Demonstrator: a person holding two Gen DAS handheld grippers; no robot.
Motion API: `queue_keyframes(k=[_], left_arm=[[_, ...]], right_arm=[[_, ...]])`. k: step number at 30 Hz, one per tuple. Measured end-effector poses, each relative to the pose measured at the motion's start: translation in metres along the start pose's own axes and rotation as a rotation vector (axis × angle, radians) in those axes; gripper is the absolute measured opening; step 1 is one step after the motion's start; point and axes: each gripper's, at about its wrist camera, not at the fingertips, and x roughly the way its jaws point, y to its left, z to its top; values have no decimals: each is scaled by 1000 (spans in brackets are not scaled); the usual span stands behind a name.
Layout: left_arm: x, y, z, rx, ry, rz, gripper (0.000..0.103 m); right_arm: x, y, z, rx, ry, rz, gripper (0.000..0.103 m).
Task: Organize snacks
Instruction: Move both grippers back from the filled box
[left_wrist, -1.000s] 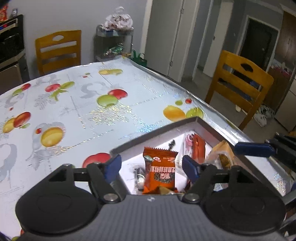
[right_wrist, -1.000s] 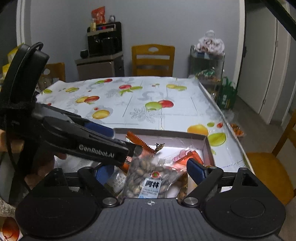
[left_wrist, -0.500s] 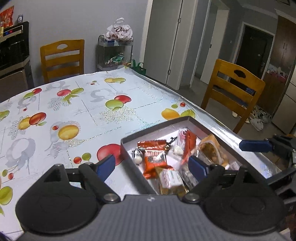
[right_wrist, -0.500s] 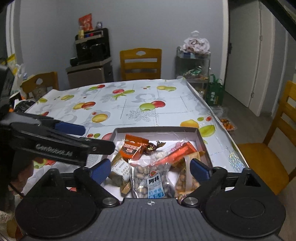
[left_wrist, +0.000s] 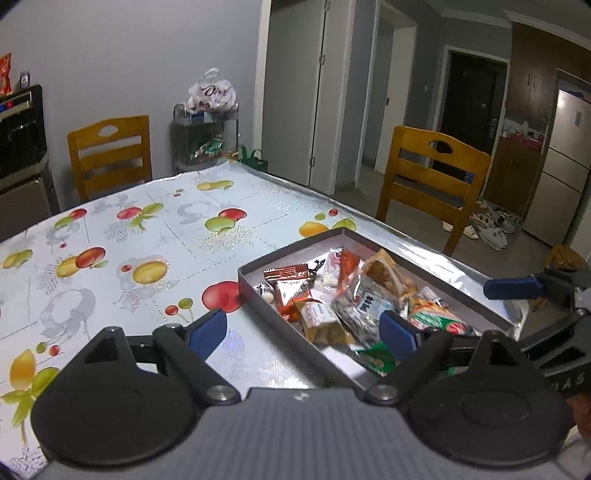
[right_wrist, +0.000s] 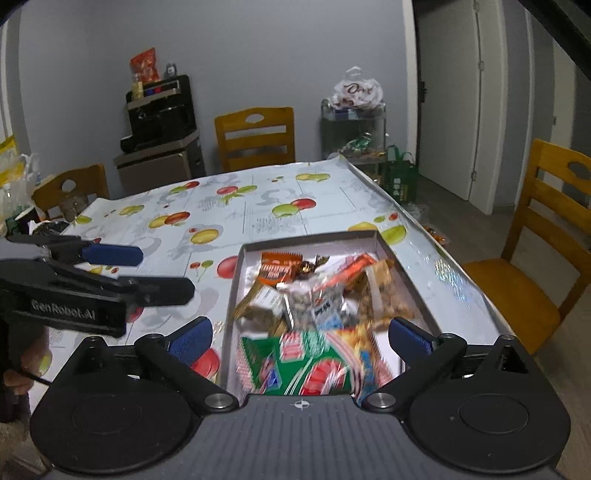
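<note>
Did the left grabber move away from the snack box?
Yes. The left gripper has pulled back and up: the snack box looks smaller and farther than before.

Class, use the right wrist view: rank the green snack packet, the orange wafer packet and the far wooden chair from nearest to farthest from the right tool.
1. green snack packet: between the right tool's fingers, box's near end.
2. orange wafer packet: box's far end.
3. far wooden chair: beyond the table, against the wall.

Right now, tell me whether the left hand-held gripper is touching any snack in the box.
Apart. The right wrist view shows the left hand-held gripper open over the tablecloth, left of the box.
</note>
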Motion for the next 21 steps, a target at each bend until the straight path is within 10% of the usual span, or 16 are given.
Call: queue_keyframes(k=[21], left_arm=[[-29, -18, -85, 92, 64, 96, 93]], right_arm=[[-21, 33, -70, 74, 21, -82, 103]])
